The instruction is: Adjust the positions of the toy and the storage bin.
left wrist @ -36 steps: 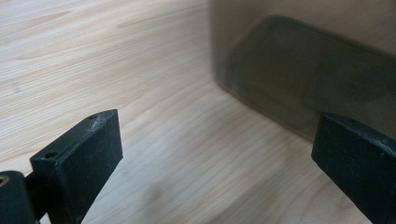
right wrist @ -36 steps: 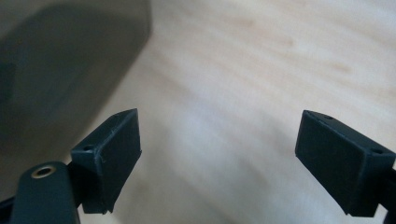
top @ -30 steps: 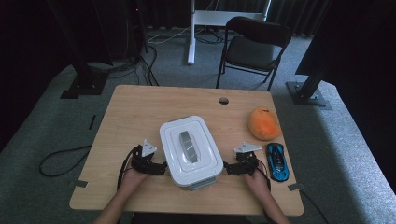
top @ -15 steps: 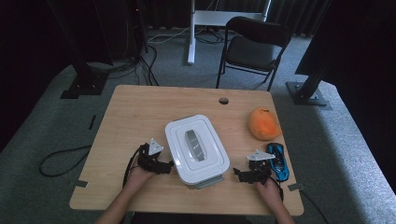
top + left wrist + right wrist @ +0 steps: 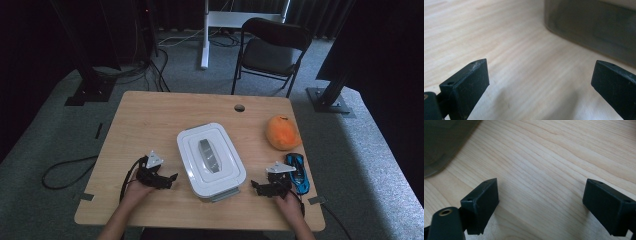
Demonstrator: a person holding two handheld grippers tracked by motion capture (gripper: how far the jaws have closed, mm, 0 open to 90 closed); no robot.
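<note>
My left tongs [image 5: 172,177] gape wide, holding nothing, low over the desk [image 5: 150,120] just beside the white lidded box [image 5: 210,161]. My right tongs [image 5: 255,186] are spread and empty too, near the box's other side. The box sits between them at the desk's near middle, lid on. To do this well, I judge I should bring both in level, meet opposite walls together, and press evenly so it doesn't twist.
</note>
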